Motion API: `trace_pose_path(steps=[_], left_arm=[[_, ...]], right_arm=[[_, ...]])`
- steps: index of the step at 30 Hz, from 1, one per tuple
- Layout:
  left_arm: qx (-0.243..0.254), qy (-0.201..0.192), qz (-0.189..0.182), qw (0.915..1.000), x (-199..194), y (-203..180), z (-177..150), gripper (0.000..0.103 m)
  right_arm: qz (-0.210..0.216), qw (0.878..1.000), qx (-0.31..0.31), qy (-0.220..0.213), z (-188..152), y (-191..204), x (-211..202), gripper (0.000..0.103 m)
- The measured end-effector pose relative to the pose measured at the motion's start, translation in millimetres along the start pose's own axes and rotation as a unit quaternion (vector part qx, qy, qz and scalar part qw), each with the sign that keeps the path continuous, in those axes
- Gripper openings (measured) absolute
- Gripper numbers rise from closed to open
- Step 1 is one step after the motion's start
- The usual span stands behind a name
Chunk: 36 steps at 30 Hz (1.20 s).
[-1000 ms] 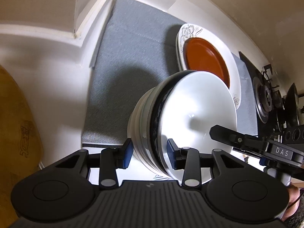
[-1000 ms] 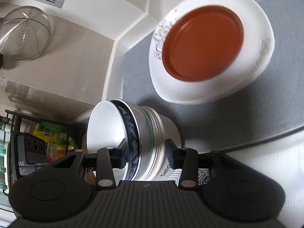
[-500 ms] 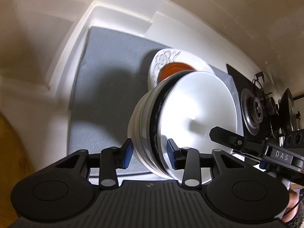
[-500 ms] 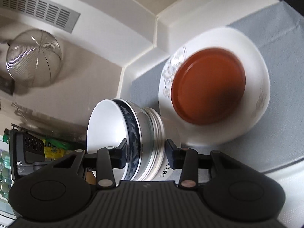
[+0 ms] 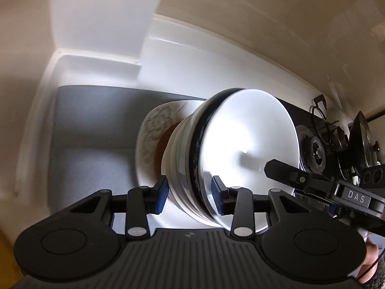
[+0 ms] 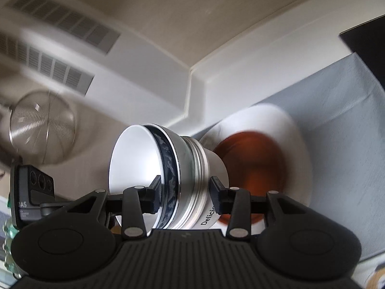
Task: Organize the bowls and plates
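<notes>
Soft daylight, glare inside the white bowl [image 5: 245,154], motion-blurred plates [image 6: 259,166] and strainer [image 6: 41,139], bowed, dark fisheye corners.

Black ribbed gripper [image 5: 189,196], blue pads [image 5: 160,193], silver screws.

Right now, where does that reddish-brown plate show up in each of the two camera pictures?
Left wrist view: the reddish-brown plate peeks out left of centre, mostly hidden behind the bowl stack.
Right wrist view: it lies right of centre, beyond the stack.
Shared landmark: the white floral plate beneath it.
</notes>
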<state>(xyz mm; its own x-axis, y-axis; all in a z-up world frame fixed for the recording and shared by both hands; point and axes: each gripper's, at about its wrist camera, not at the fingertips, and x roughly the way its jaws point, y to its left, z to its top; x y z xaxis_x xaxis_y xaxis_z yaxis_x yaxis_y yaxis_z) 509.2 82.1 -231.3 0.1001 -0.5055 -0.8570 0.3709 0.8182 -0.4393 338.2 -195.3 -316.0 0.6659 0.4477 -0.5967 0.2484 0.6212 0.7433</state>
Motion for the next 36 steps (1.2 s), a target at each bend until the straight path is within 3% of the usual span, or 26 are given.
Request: trace_pose_path(steps=[11,19,24,26,28,32,34,36], left_arm=[[-0.003,0.015,0.013,0.9998,45.0,-3.0,16.2,0.041],[0.000,0.017,0.027,0.9995,65.5,3.3,7.0,0.041],[0.010,-0.004,0.036,0.9993,67.0,0.8,-0.7,0.043],[0.009,-0.021,0.046,0.9987,63.6,-2.7,-8.3,0.041],[0.024,-0.066,0.077,0.9945,52.8,-12.6,-17.1,0.043],[0.074,-0.168,0.110,0.9769,8.1,-41.1,-46.6,0.075],[0.080,-0.207,0.128,0.9666,-19.2,-56.1,-64.2,0.081],[0.082,-0.228,0.140,0.9599,-47.3,-74.1,-82.1,0.089]], right_arm=[[-0.011,1.000,0.006,0.005,18.6,-39.3,25.8,0.046],[-0.026,0.999,0.017,0.019,8.0,-50.8,45.5,0.045],[-0.026,1.000,0.015,0.009,2.7,-54.5,46.6,0.042],[-0.033,0.999,0.009,0.003,0.1,-52.0,44.9,0.043],[-0.062,0.998,0.001,-0.013,-4.4,-47.1,37.2,0.054],[-0.114,0.991,-0.051,-0.056,-21.7,-20.5,2.3,0.059],[-0.148,0.983,-0.082,-0.072,-33.9,-2.0,-19.0,0.073],[-0.170,0.976,-0.108,-0.086,-47.0,16.1,-41.7,0.080]])
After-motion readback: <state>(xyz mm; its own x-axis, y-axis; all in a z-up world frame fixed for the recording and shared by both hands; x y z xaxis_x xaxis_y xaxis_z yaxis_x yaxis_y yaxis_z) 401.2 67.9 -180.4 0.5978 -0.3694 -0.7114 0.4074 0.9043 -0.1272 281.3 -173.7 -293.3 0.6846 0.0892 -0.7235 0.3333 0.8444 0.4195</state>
